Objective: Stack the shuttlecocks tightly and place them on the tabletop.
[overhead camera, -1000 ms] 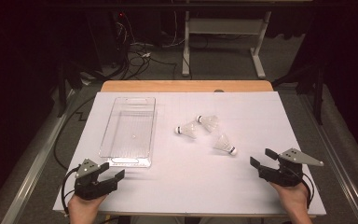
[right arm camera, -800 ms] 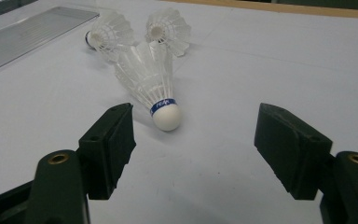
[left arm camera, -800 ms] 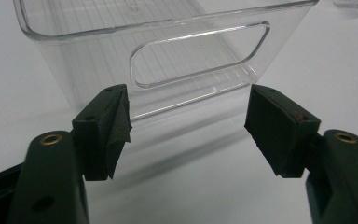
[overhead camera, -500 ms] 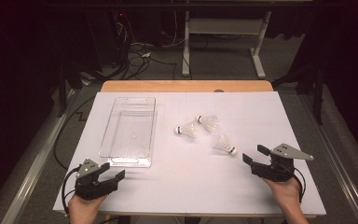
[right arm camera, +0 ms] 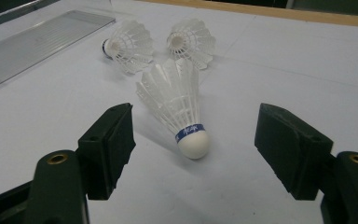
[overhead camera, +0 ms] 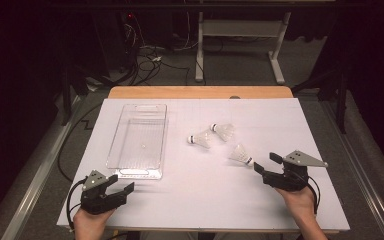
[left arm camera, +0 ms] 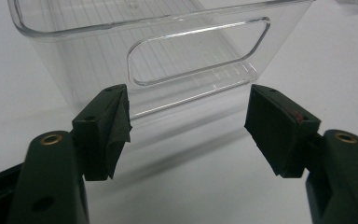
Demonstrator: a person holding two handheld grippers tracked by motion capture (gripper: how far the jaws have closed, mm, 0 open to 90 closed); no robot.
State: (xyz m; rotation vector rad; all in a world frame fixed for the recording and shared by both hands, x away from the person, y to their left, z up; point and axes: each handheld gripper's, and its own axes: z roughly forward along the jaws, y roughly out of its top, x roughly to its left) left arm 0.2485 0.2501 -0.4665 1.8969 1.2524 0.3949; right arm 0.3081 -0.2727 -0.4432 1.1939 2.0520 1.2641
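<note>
Right hand-held gripper [right arm camera: 193, 149] open just short of nearest shuttlecock [right arm camera: 179, 105], lying on white surface [overhead camera: 205, 190] right of clear bin [overhead camera: 139, 140]; likely feather-light, crushable at the skirt, so best pinched gently at firm cork [right arm camera: 193, 142]; left hand-held gripper [left arm camera: 189, 126] open, empty.

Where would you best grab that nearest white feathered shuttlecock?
Probably at the rounded white cork tip of the nearest white feathered shuttlecock. It lies on its side, cork towards the open right tool, so come in low from the near side; the feather skirt looks crushable.

Clear plastic bin [overhead camera: 139, 142] on white table [overhead camera: 290, 125], two farther shuttlecocks [overhead camera: 211, 135].
</note>
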